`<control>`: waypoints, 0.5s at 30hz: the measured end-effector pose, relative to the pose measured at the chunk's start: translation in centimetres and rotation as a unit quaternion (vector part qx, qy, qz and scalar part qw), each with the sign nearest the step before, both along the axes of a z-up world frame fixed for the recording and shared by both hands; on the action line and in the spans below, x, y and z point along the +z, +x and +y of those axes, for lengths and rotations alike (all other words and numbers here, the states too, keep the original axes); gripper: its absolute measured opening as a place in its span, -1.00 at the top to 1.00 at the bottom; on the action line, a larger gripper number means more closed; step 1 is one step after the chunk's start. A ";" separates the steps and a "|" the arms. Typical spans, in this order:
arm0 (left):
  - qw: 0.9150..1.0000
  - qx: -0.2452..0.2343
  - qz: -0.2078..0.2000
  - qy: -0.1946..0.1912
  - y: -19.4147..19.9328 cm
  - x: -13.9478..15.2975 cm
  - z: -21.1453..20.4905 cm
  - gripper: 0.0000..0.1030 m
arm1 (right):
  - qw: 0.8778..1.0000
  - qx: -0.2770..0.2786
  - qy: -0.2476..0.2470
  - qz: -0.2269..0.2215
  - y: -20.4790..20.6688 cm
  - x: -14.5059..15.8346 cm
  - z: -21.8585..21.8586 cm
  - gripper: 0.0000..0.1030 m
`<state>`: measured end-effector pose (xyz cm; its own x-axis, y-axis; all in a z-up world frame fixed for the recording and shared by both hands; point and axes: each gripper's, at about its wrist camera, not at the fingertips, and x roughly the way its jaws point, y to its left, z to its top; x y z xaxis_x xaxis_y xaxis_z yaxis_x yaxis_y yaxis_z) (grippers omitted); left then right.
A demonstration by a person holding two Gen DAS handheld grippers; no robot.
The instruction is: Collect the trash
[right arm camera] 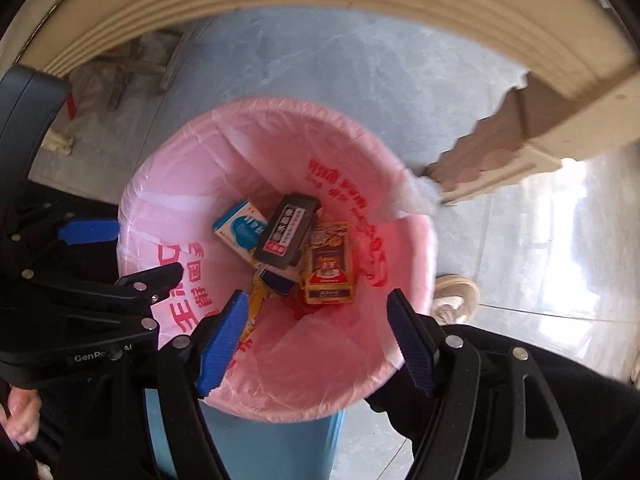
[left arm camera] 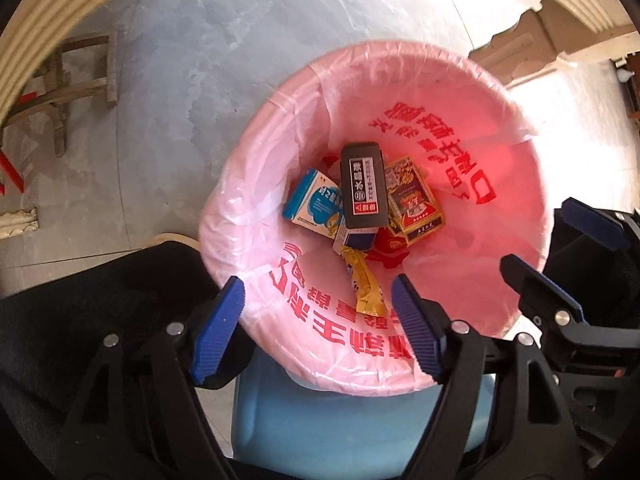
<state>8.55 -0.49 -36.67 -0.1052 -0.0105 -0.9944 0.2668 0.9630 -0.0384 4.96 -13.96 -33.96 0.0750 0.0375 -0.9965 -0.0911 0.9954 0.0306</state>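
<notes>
The trash lies at the bottom of a blue bin (left arm camera: 360,420) lined with a pink bag (left arm camera: 460,92) that is folded over the rim and printed with red characters. On top sits a dark grey flat box (left arm camera: 364,186), its long side running away from both cameras; a blue and white carton (left arm camera: 312,204) lies beside it on one side, a red and gold pack (left arm camera: 414,204) on the other, and a yellow wrapper (left arm camera: 366,286) rests nearer the cameras with a scrap of red packaging beside it. All of it looks settled and loose, nothing propped on the rim.

Both tools point straight down into the bin mouth, so the pile lies directly below and slightly ahead of them. The left gripper (left arm camera: 318,328) stands wide with nothing between its blue pads, and the right gripper (right arm camera: 316,338) is likewise spread and empty. They hang side by side above the near rim, neither touching bag or trash; each shows at the edge of the other's view. Neither hand is clearly nearer the pile.

Since both are empty over the bin, the drop here looks done, and I judge the coming move leads away from it, toward whatever trash remains outside. No loose trash shows on the grey floor (right arm camera: 360,60) around the bin
</notes>
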 end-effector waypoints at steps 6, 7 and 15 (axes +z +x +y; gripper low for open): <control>0.996 -0.004 -0.089 0.015 -1.4 4.9 -0.6 -0.44 | 0.997 -0.028 -0.046 -0.062 -2.0 4.7 0.0 -0.36; 0.994 -0.001 -0.108 0.011 -1.7 6.2 -0.7 -0.44 | 0.995 -0.037 -0.045 -0.079 -2.3 5.9 -0.3 -0.36; 0.969 0.020 -0.242 -0.033 -3.3 17.5 -0.8 -0.46 | 0.973 -0.090 -0.005 -0.210 -5.1 16.1 -2.4 -0.42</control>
<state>5.24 -1.31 -19.20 0.3760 -0.0700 -0.9240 0.2308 0.9728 0.0203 -0.12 -16.33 -17.90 0.4810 -0.0237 -0.8764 0.0831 0.9964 0.0186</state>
